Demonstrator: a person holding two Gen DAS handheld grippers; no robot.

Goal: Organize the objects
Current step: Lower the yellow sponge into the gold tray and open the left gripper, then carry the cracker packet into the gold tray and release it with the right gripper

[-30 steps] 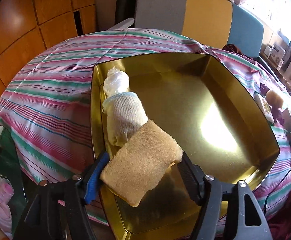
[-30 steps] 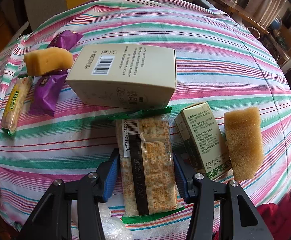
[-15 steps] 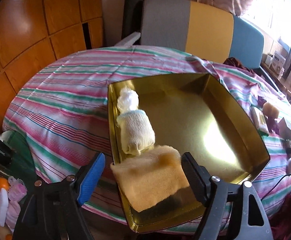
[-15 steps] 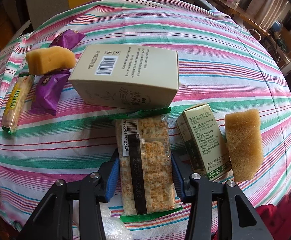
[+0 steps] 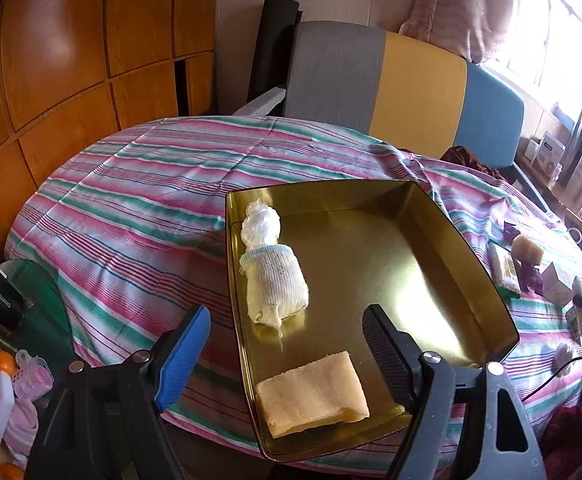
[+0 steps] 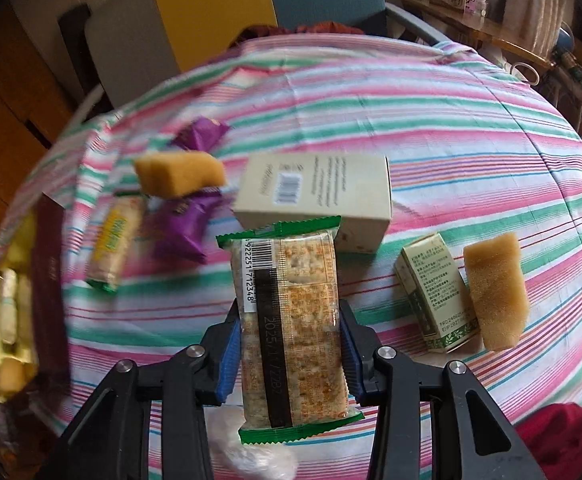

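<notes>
A: Right hand-held gripper — jaws clamped on a cracker pack, pads pressing both long sides. They have just been closing onto it. Pack is clear plastic with green crimped ends and a barcode at the far end, and it sits above the striped cloth, off the counter.

B: And the left hand-held gripper?

A: Jaws spread wide, nothing between them; they have just been opening. It hovers over the near end of a gold tray. A yellow sponge lies flat in the tray's near corner, apart from both fingers.

B: Anything else in the tray?

A: A rolled sock along the left wall, with a white plastic wad touching its far end.

B: What is left on the counter, right view?

A: A cream box just beyond the cracker pack. To its right a small green carton, and a second sponge touching that carton's right side. To the left, a purple wrapper, a third sponge resting partly over it, and a yellow snack bar beside them. Left edge of that view is blurred; I cannot tell more there.
</notes>
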